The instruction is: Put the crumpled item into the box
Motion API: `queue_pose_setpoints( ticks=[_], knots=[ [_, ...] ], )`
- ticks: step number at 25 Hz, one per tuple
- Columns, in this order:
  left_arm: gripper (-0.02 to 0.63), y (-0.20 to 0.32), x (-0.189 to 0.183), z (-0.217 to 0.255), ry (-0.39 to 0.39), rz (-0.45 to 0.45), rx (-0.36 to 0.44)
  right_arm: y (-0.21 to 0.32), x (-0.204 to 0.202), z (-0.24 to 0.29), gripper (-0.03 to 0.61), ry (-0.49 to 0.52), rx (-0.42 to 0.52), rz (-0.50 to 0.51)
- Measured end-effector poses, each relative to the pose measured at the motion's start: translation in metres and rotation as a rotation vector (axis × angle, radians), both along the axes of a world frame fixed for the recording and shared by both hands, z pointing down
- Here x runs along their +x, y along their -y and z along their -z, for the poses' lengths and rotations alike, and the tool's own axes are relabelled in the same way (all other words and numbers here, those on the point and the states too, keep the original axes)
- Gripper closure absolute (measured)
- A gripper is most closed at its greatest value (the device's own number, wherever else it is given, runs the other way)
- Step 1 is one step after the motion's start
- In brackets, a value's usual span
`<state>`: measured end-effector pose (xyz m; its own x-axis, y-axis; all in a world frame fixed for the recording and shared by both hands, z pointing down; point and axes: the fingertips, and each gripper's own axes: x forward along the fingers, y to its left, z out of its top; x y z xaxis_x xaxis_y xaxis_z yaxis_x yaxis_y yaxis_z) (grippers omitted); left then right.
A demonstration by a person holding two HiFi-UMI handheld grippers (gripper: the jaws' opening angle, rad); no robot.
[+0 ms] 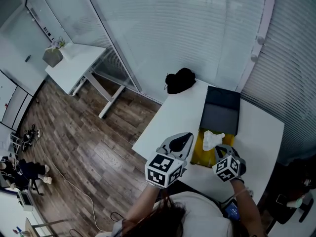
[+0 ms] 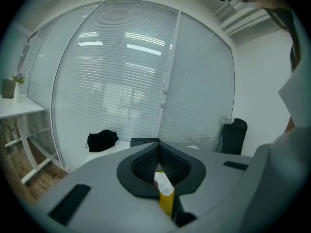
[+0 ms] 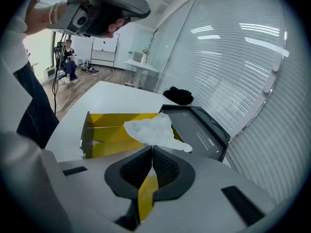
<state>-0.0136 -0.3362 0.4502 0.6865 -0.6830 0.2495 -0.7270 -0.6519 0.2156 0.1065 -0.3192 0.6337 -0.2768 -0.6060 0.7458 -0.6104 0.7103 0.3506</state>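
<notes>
While the head view looks steeply down, a white desk carries an open yellow box with its dark lid folded back and a black bag at the far corner. The crumpled paper sits over the box's open top, right at the tip of the right gripper. The left gripper hangs just beside the box's left edge. A second white desk with a potted plant stands well apart on the wooden floor. Seen from the left gripper view, the left gripper points level toward the window blinds. Its fingers are pressed together with nothing pinched at their tips, and a sliver of yellow and white shows through the slit below them. The black bag lies ahead on the desk. Seen from the right gripper view, the right gripper has its fingers closed, pinching a corner of the crumpled paper. The paper is raised above the near right part of the yellow box, and the dark lid lies open just beyond it. A hand holds the left gripper high at the upper left.
</notes>
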Motion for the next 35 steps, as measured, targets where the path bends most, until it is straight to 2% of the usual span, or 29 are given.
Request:
queue_pose_setpoints(
  ticks=[9,16,19,22,27,35],
  knots=[
    [0.597,0.002,-0.005,-0.008,0.008,0.009,-0.021,-0.002,0.0,-0.024,0.549,-0.029,-0.09,0.004],
    [0.597,0.0,-0.005,-0.008,0.006,0.004,-0.026,-0.006,-0.002,-0.031,0.546,-0.037,-0.116,0.006],
    [0.597,-0.001,-0.006,-0.008,0.005,0.006,-0.026,-0.006,-0.002,-0.033,0.534,-0.03,-0.127,0.004],
    [0.597,-0.002,-0.006,-0.008,0.005,0.006,-0.027,-0.006,-0.004,-0.032,0.495,-0.015,-0.135,0.0],
    [0.597,-0.007,-0.005,-0.007,0.006,0.003,-0.023,-0.004,-0.007,-0.018,0.487,0.024,-0.095,-0.02],
    [0.597,-0.011,-0.003,-0.004,0.003,0.018,-0.007,0.001,-0.005,0.019,0.495,0.171,-0.021,-0.117]
  ],
)
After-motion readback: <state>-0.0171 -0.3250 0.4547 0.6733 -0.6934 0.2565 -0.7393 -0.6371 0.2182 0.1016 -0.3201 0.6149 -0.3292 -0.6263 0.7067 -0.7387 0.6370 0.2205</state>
